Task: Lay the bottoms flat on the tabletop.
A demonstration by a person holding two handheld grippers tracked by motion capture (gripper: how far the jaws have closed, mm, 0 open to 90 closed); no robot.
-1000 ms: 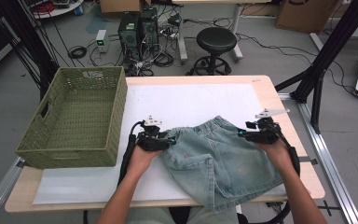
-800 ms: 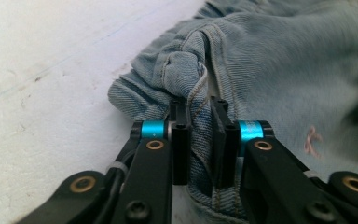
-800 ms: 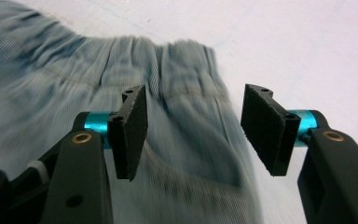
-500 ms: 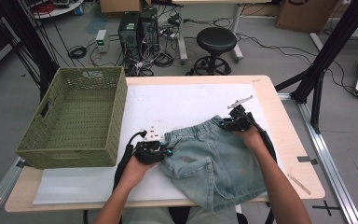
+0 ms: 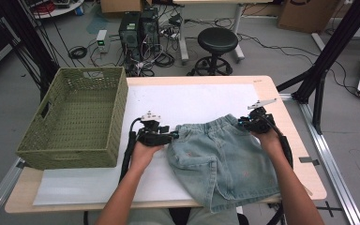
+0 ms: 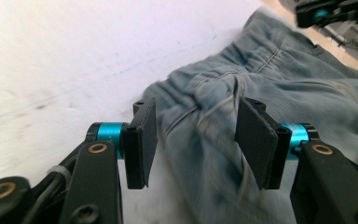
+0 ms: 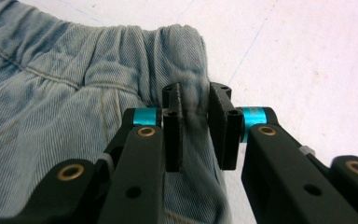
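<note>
Now we are pinching the denim shorts' waistband at right with the right gripper, while the left gripper's fingers, just opening, are straddling the left corner to spread it flat.

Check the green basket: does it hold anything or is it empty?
Empty. The high view looks straight into the green basket and its woven floor is bare; the denim shorts lie on the table beside it.

— What's the right gripper doing?

— Its jaws have just been opening a touch, yet a bunched fold of the denim shorts sits pinched between them (right at the gathered waistband's corner).

— And underneath?

— The white table cover, faint blue lines across it, bare beside the shorts' edge.
</note>
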